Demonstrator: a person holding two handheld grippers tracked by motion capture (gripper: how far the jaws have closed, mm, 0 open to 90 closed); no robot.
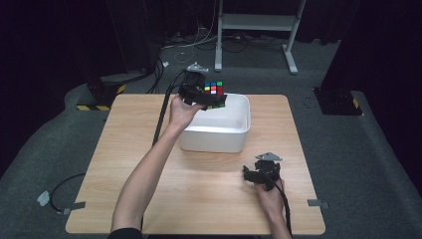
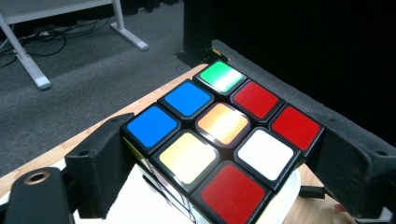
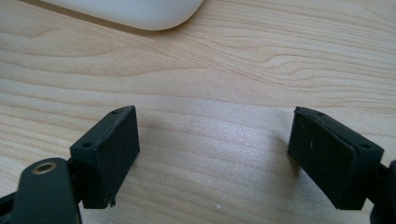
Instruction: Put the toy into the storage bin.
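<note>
White tub (image 1: 219,134) sat below the Rubik's cube (image 2: 219,140), clamped in left claw (image 1: 206,99) (likely for dropping in); right claw (image 3: 215,158) gaped empty over bench (image 3: 233,70).

From the high view you look forward and down over the whole wooden table (image 1: 149,149), with the floor and a white frame beyond it. Your left gripper view sits very close above the puzzle cube (image 2: 219,140), facing across the table's far edge toward the grey floor. Your right gripper view looks steeply down, close to the tabletop (image 3: 233,70). All three views share the white bin (image 1: 234,137): its rim (image 2: 287,196) under the cube, its corner (image 3: 140,11) at the top.
</note>
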